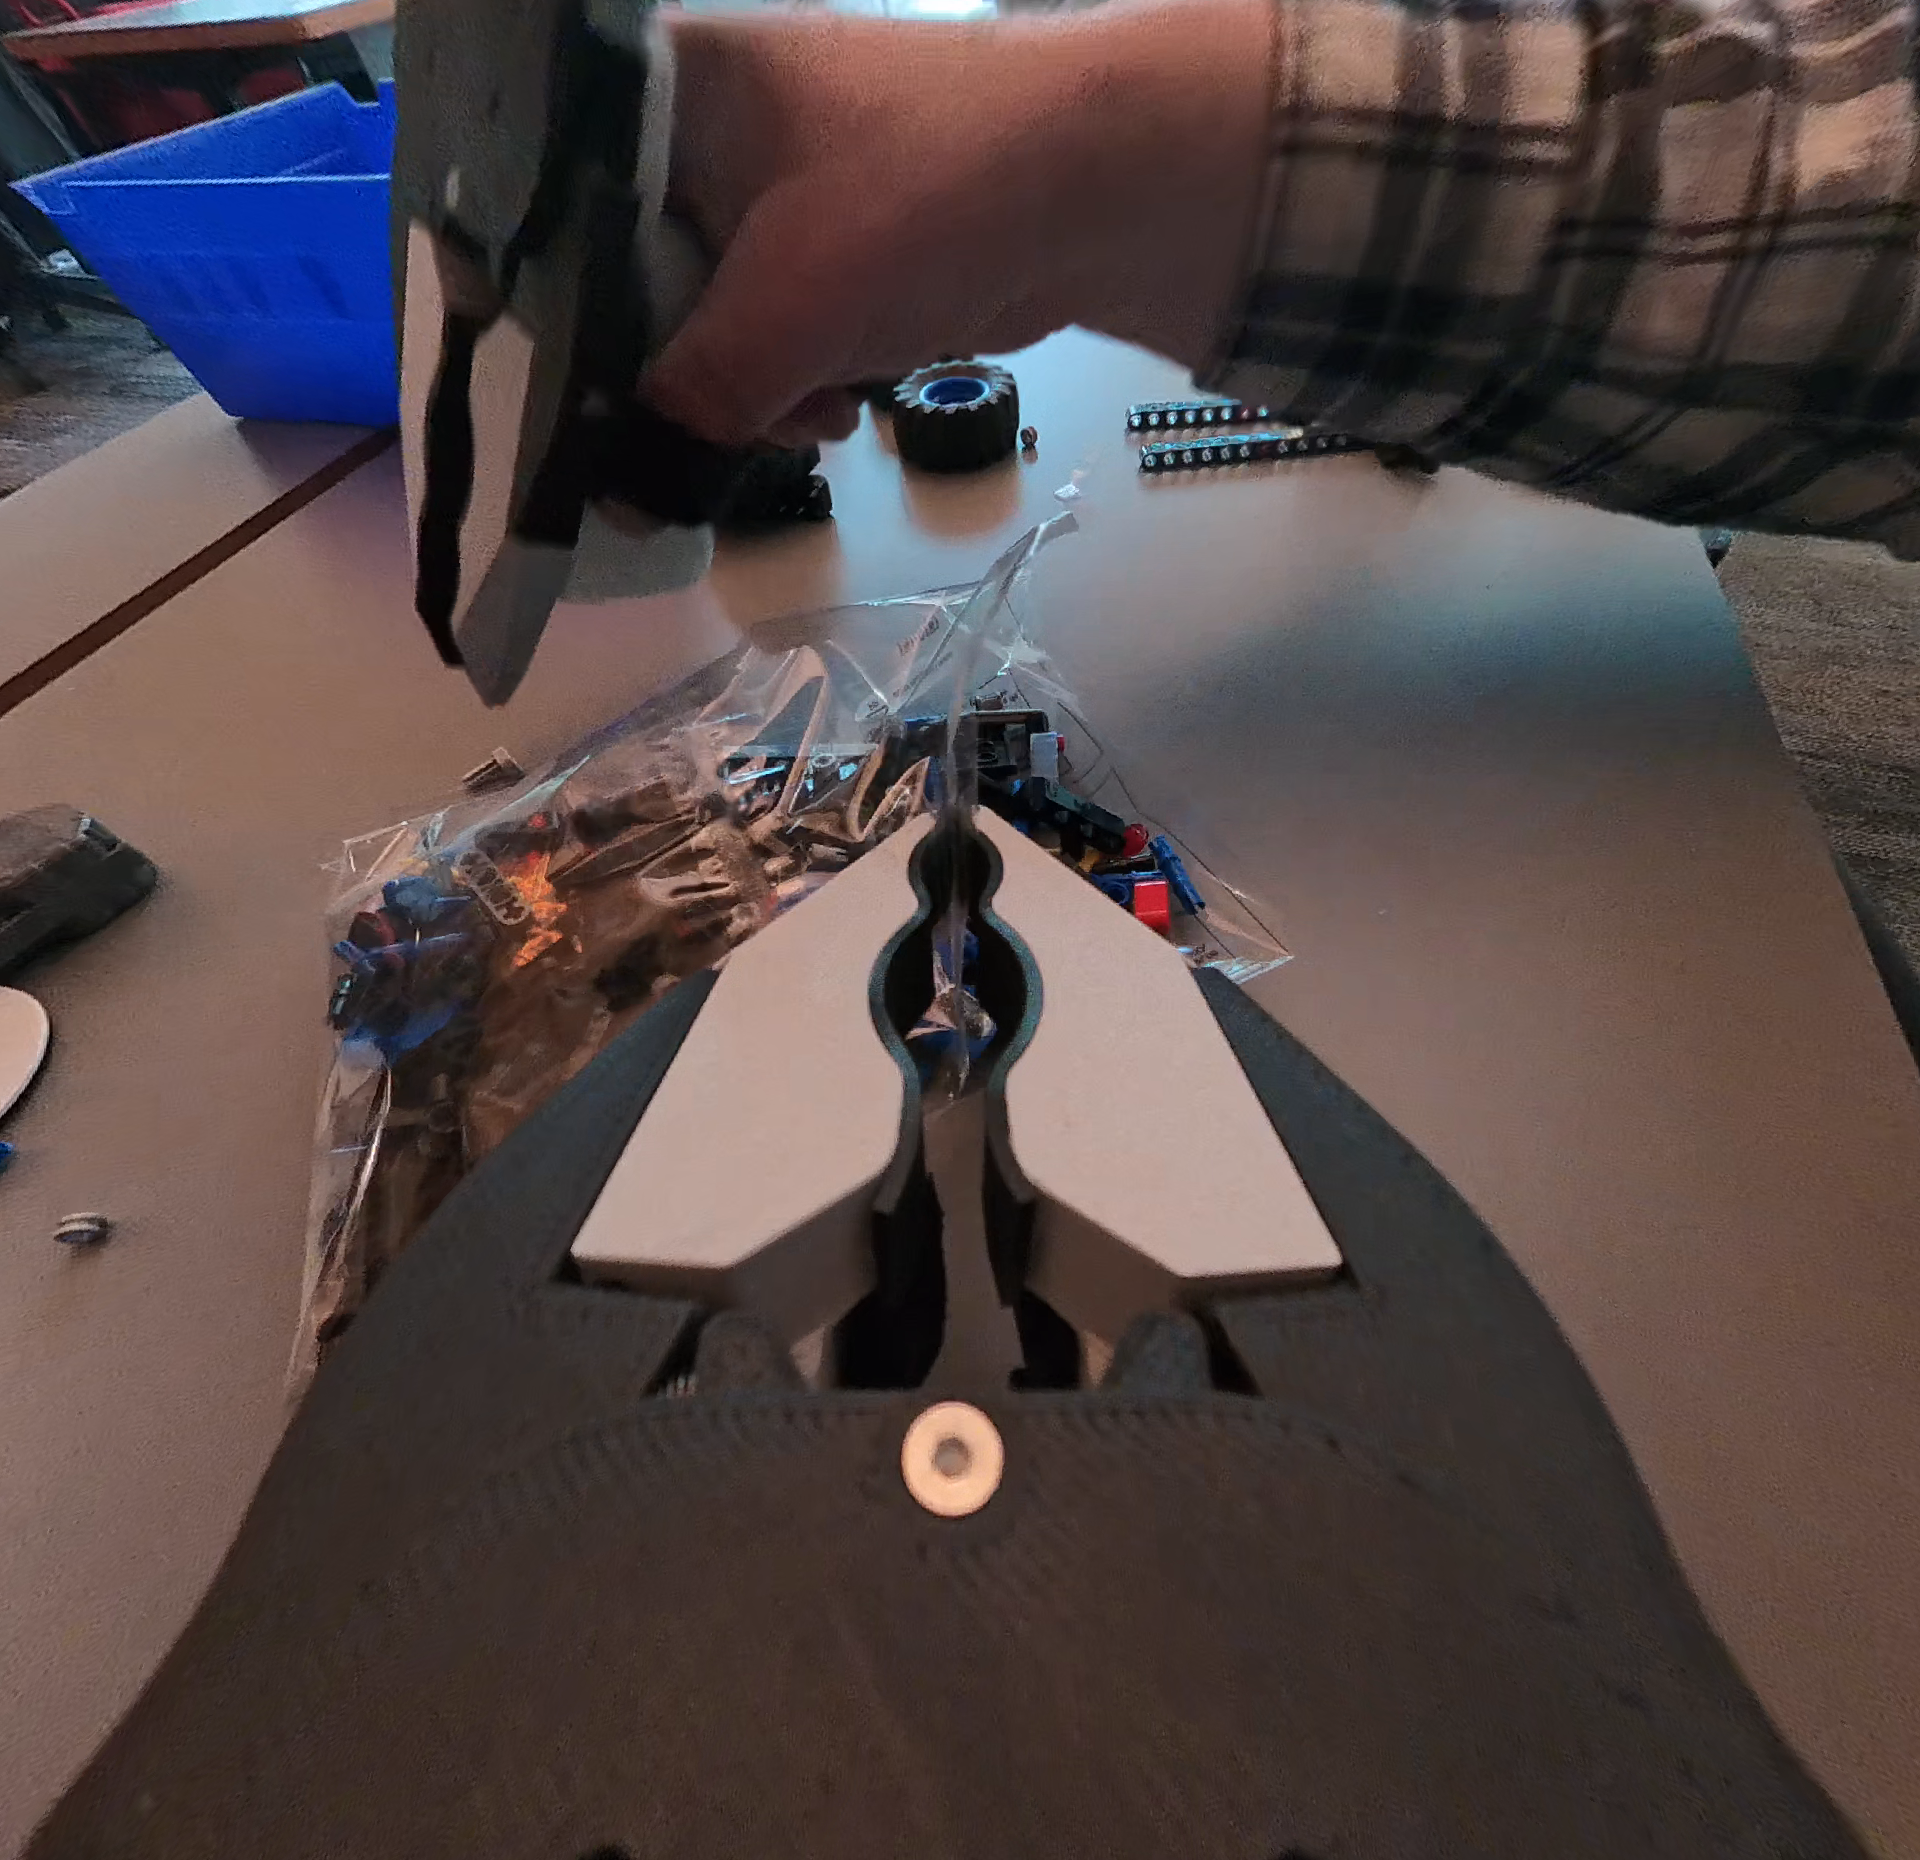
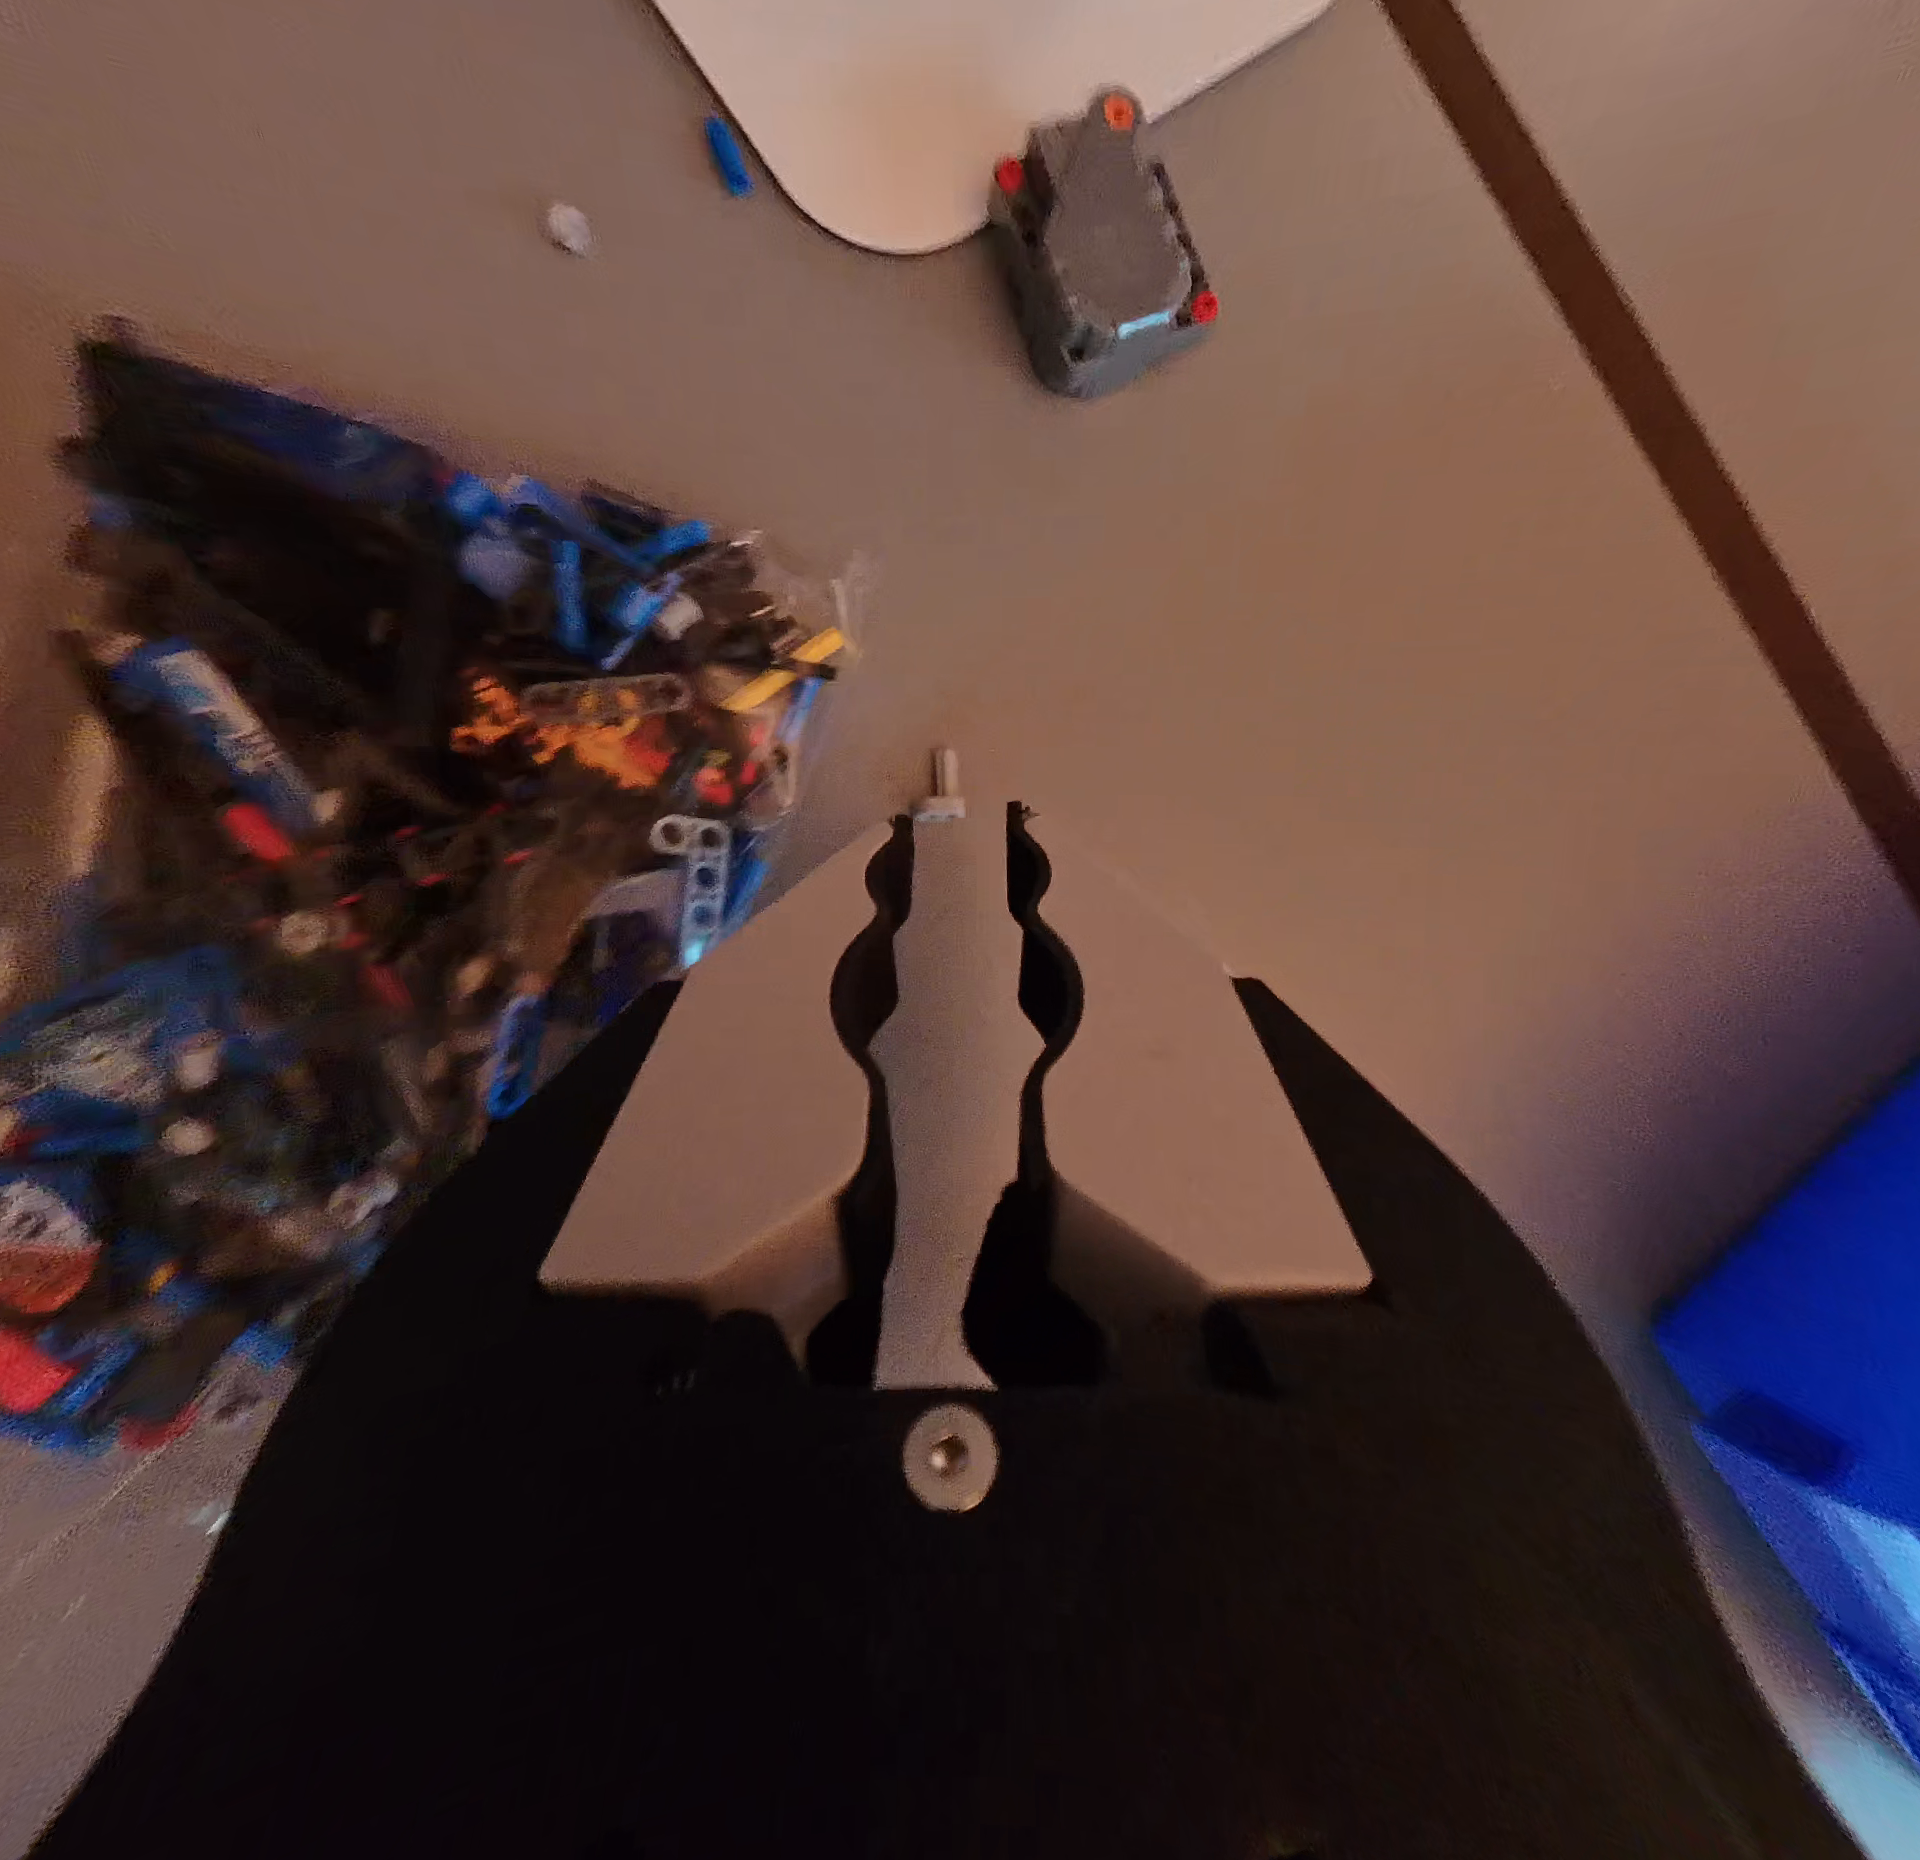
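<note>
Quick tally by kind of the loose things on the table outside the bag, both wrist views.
Tyres with blue hub: 1
Black studded beams: 2
Grey motor blocks: 1
Blue pins: 1
Small grey pegs: 1
Pale round bits: 1
Total: 7

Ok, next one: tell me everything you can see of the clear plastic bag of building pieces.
The plastic bag is clear, crinkled film, stuffed with small building pieces, mostly black and blue with some red, orange and yellow. It lies on its side on the tan table. Its torn top rises as a thin flap, pinched between the closed fingers of the left gripper. The right gripper is slightly open beside it, apart from it, over a small grey pin.
</note>
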### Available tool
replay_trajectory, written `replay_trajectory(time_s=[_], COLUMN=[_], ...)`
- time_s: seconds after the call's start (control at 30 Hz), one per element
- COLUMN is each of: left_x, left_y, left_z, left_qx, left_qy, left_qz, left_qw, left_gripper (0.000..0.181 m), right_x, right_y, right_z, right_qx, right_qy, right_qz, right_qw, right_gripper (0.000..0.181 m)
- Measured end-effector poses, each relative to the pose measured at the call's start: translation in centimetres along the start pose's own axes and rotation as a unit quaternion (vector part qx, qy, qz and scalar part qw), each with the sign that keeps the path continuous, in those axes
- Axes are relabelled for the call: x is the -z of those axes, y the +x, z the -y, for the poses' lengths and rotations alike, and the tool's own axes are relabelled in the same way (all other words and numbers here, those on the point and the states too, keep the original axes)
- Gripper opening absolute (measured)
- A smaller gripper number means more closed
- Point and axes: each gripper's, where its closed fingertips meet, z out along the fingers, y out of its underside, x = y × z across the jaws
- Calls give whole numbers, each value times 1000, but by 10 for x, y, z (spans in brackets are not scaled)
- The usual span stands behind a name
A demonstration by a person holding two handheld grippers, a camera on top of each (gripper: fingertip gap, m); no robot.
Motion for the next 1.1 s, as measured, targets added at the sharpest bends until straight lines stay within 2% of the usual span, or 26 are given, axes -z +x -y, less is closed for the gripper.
replay_trajectory(time_s=[0.1, 0.17, 0.2, 0.27, 0.33, 0.43, 0.53, 0.63, 0.73, 0.83, 0.9, 0.97, 1.03, 1.1], left_x=[-1, -2, -2, -2, -1, 0, 2, 4, 5, 6, 6, 6, 3, -1], left_y=[1, 1, 2, 1, 0, -5, -10, -15, -17, -15, -14, -12, -7, -1], left_z=[-1, -2, -2, -1, -1, 1, 4, 5, 7, 8, 7, 6, 5, 2], left_qx=[-2, -6, -7, -6, -2, 8, 21, 36, 43, 39, 36, 32, 24, 7], left_qy=[-4, -7, -8, -7, -3, 4, 14, 21, 29, 30, 28, 25, 16, 2], left_qz=[-1, -2, -2, -1, 1, 9, 17, 25, 25, 23, 21, 19, 6, -5], left_qw=[1000, 1000, 1000, 1000, 1000, 1000, 1000, 999, 998, 998, 999, 999, 1000, 1000], left_gripper=[0, 0, 0, 0, 0, 0, 0, 0, 0, 0, 0, 0, 0, 0], right_x=[-26, -35, -37, -35, -24, 18, 78, 117, 120, 92, 75, 81, 101, 121], right_y=[-1, 0, -2, -3, -4, -16, -50, -91, -123, -127, -121, -120, -117, -103], right_z=[-2, -8, -7, -9, -10, -4, -4, -27, -46, -50, -57, -55, -45, -19], right_qx=[-32, -35, -36, -37, -28, -21, 0, 42, 87, 88, 89, 88, 89, 95], right_qy=[-9, -27, -21, -27, -23, 18, 70, 61, 28, 9, -18, -10, 18, 69], right_qz=[45, 47, 55, 58, 50, 48, 83, 125, 150, 130, 106, 113, 124, 100], right_qw=[998, 998, 998, 997, 998, 998, 994, 989, 985, 988, 990, 990, 988, 988], right_gripper=[15, 9, 2, 2, 2, 2, 2, 2, 2, 3, 24, 17, 10, 7])
